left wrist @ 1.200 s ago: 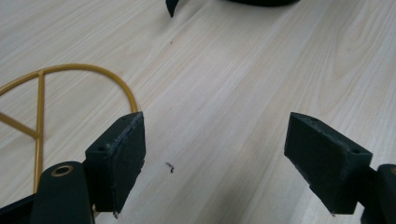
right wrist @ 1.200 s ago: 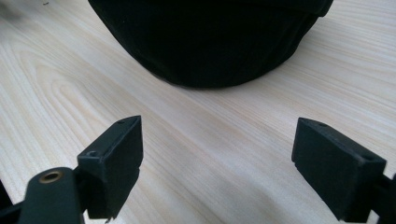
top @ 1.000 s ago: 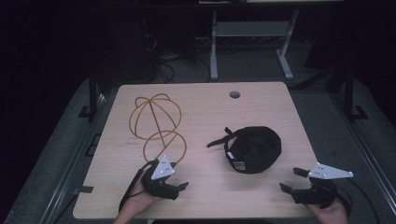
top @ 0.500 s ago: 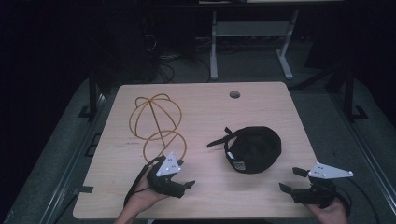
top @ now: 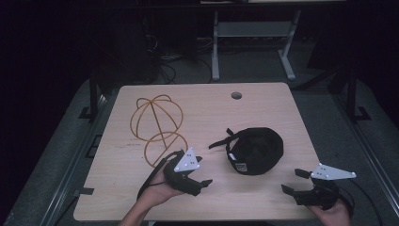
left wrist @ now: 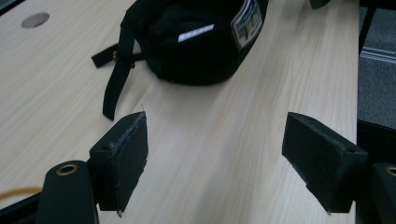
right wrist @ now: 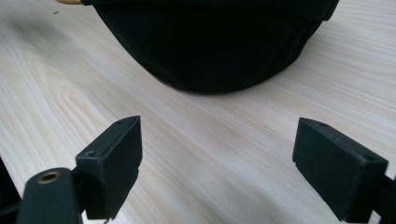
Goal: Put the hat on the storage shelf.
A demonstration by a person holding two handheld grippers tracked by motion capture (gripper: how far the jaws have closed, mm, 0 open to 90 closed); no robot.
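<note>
A black cap (top: 256, 149) lies upside down right of the table's middle, its strap (top: 221, 141) trailing left. My left gripper (top: 201, 171) is open just left of the cap, jaws pointing toward it and nothing between them. In the left gripper view the cap (left wrist: 201, 46) and strap (left wrist: 114, 79) lie ahead of the open left gripper (left wrist: 215, 158). My right gripper (top: 294, 181) stands open near the front right corner, aimed at the cap. In the right gripper view the cap's crown (right wrist: 210, 42) lies a short way beyond the open right gripper (right wrist: 217, 163).
A gold wire cap frame (top: 157, 117) stands left of centre, with a wire ring (top: 164, 146) at its base near my left hand. The wooden table (top: 202, 117) has a cable hole (top: 236, 95) at the back. Desk legs and cables lie on the dark floor behind.
My left gripper has moved right and a little forward, closer to the cap. The right gripper has hardly moved.
</note>
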